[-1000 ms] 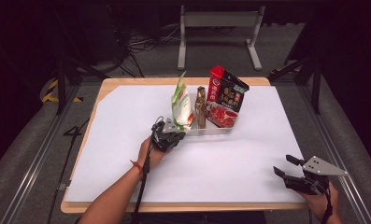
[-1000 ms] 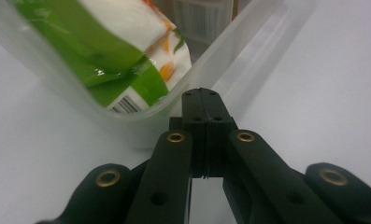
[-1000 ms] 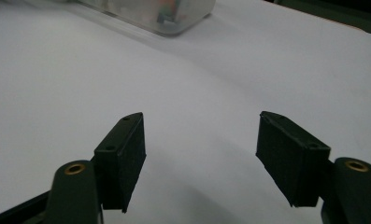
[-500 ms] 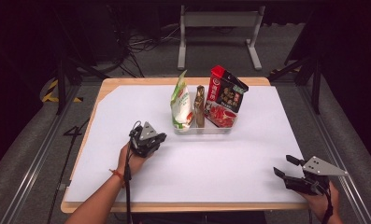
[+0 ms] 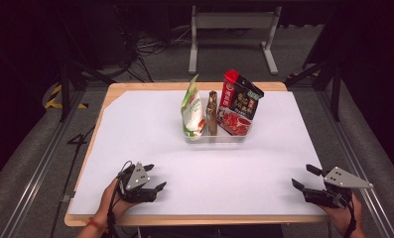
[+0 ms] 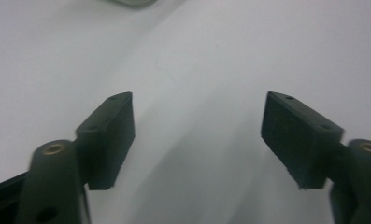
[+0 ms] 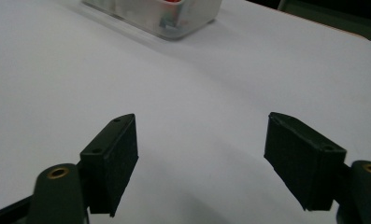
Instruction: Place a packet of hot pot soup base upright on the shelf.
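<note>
1. Three packs propping one another upright in the clear tray (image 5: 217,139) at upper centre of the high view: green-and-white pouch (image 5: 192,111) at left, slim brown pack (image 5: 212,110) in the middle, red-and-black packet (image 5: 238,105) leaning at right. Probably staying on end only through being crowded side by side between the tray walls.
2. Sitting toward the far side of the white-covered counter (image 5: 150,124), well apart from both hands, and leaving the near half of the sheet bare.
3. Resting at lower left of the high view: left gripper (image 5: 156,176), jaws just having been opening and spreading wide, gripping nothing, with only plain white sheet lying between them in the left gripper view.
4. Waiting at lower right of the high view: right gripper (image 5: 301,175), jaws likewise just having been opening a little further, standing wide, holding nothing. Pointing up the counter, with a corner of the tray showing at the top of the right gripper view.
5. Judging from this: keeping both grippers low by the near edge and clear of the tray, likely to avoid knocking the standing packs over.
</note>
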Available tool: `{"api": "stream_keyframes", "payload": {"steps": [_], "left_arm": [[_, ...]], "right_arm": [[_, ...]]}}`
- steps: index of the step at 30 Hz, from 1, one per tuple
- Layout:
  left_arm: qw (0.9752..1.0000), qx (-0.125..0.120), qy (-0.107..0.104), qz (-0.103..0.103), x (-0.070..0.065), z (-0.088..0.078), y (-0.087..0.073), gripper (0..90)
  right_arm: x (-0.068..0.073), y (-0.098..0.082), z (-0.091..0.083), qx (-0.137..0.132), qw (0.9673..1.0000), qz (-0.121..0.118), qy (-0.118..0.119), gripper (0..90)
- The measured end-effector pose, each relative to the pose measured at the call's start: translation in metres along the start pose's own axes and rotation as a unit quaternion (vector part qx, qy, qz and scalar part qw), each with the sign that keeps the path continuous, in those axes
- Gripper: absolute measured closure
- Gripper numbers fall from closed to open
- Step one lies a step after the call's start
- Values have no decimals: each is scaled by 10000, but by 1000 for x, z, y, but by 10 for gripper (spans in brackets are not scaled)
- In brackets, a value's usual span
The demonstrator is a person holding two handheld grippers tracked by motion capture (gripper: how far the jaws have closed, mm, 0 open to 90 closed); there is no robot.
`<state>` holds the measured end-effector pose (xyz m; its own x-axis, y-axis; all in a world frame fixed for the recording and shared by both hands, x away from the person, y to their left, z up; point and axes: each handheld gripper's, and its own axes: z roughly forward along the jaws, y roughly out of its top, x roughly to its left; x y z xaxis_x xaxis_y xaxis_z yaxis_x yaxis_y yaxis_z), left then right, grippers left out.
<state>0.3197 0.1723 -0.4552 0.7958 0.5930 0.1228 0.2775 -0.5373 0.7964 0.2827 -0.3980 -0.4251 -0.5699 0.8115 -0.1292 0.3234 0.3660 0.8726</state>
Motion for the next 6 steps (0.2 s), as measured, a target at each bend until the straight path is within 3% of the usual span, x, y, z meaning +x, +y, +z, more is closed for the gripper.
{"api": "stream_keyframes", "payload": {"steps": [1,5,6], "left_arm": [[10000,-36,10,-17,0,-2,-1,176],[9999,-94,-112,-60,1,-3,-1,144],[10000,-64,-63,-11,0,-2,0,143]], "right_arm": [[1,1,0,5,10000,-35,-31,230],[1,4,4,8,10000,-65,-49,204],[2,5,4,18,10000,-57,-20,199]]}}
